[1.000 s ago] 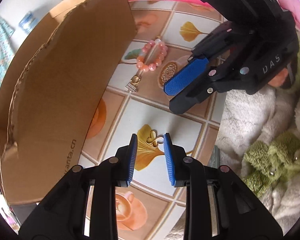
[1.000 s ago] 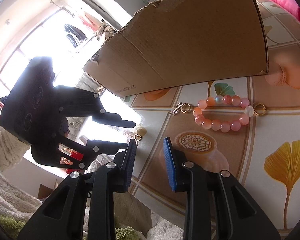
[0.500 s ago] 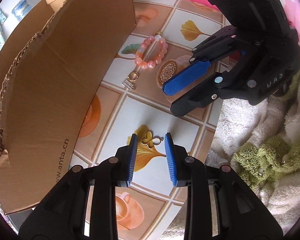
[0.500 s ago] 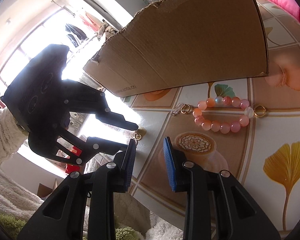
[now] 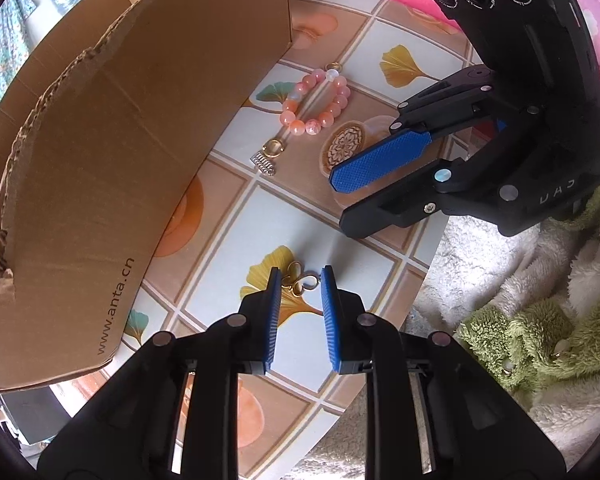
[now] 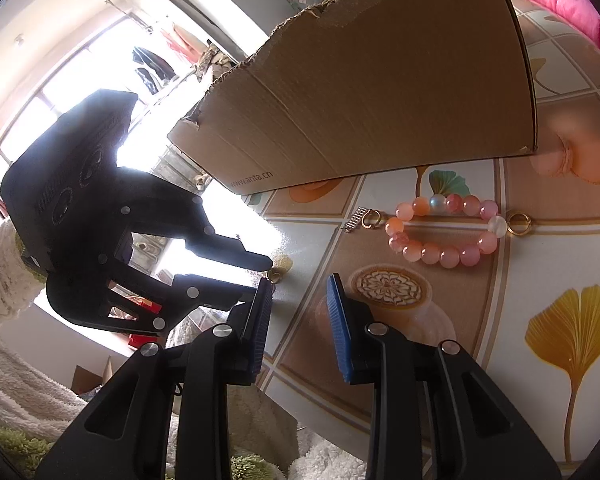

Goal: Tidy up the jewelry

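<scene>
Just beside the cardboard box, on the tiled tablecloth, the gold charm is lying right between the tips of the left gripper, which is pointing steeply down at it. The jaws have just been closing around the charm, but the 2 pads are not yet pressing on it; a narrow gap is showing on each side. The charm's long axis is running roughly across the gap, from pad to pad.

The right gripper is hanging farther from the box, above the tablecloth, partly spread and pinching nothing, so the left one is far nearer the charm. The bead bracelet is lying well beyond the charm, close to the box wall, with a small silver piece and a gold ring near it. Nothing is standing between the pads and the charm. A fluffy blanket is lying past the table edge.
</scene>
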